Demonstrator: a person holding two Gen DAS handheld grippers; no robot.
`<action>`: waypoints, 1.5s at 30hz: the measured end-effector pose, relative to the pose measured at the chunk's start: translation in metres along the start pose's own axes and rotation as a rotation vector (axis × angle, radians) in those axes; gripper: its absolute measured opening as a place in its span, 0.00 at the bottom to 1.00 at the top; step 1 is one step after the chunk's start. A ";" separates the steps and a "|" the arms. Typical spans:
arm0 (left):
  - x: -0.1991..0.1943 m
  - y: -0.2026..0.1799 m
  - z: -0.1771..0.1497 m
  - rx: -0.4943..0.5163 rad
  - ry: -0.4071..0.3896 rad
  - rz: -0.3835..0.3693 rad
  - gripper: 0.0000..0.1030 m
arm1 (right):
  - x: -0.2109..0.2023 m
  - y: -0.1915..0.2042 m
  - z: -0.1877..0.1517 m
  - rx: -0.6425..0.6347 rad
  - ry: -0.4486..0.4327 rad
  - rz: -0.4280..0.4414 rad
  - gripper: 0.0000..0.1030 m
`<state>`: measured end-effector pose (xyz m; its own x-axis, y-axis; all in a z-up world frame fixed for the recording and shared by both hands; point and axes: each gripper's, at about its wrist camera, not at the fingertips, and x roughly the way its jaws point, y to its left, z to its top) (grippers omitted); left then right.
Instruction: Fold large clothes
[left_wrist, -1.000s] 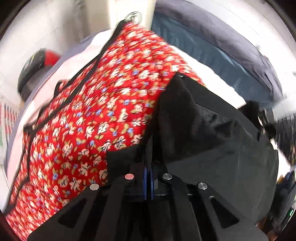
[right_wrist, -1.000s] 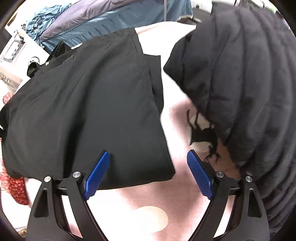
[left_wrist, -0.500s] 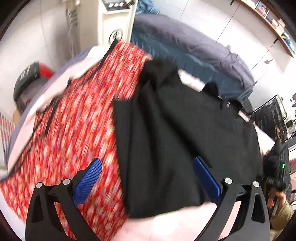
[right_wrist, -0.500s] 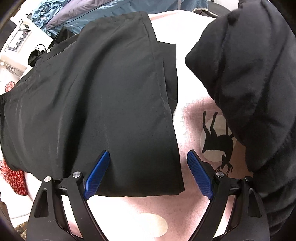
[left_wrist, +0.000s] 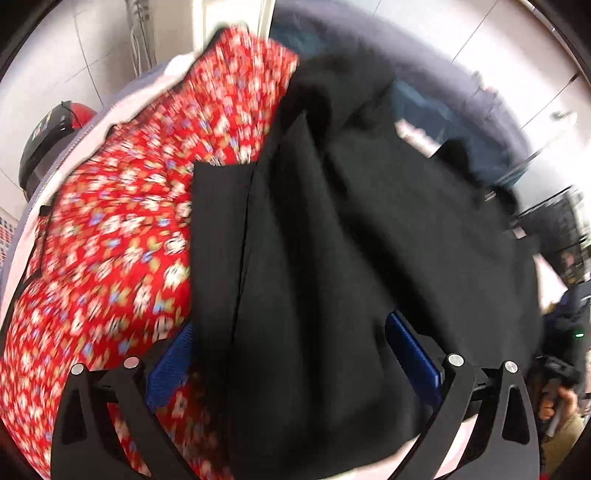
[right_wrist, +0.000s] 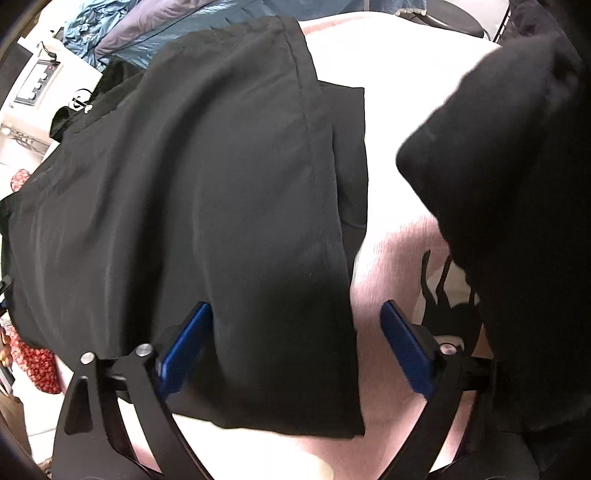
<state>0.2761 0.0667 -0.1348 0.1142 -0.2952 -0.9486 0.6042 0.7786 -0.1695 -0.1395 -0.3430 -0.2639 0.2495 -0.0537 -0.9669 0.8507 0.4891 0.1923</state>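
The black garment (right_wrist: 192, 206) is showing as smooth, faintly sheened woven cloth, the red floral fabric (left_wrist: 110, 240) as matt printed cotton, the pink blanket (right_wrist: 388, 258) as soft knit, each claw's pads (right_wrist: 184, 347) as ribbed blue plastic.

A pink blanket (right_wrist: 388, 236) printed with a black animal silhouette (right_wrist: 439, 295) is spread over the work surface. Behind it, blue and purple-grey bedding (right_wrist: 147, 33) is heaped against the back of the room. A white appliance with a small control panel (right_wrist: 37, 81) is seen at the upper left of the right wrist view. White tiled walls (left_wrist: 74, 48) are shown in the left wrist view, crossed by dark grout lines, and a red and black rounded device (left_wrist: 48, 140) is placed beside them at the left edge. A dark wire rack (left_wrist: 554, 221) is glimpsed at the right, blurred. The room is brightly and evenly lit.
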 end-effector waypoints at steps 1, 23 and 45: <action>0.006 -0.002 0.002 0.014 0.008 0.015 0.94 | 0.002 0.001 0.001 -0.004 -0.002 -0.002 0.90; -0.021 -0.082 -0.006 0.093 -0.028 -0.005 0.08 | -0.034 0.089 0.018 -0.144 -0.141 0.072 0.09; -0.223 -0.424 0.030 0.599 -0.409 -0.520 0.05 | -0.451 -0.018 -0.070 -0.108 -0.814 -0.195 0.06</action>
<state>0.0175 -0.2143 0.1566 -0.0860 -0.7940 -0.6018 0.9557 0.1049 -0.2750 -0.2996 -0.2666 0.1568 0.3935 -0.7360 -0.5508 0.8745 0.4845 -0.0228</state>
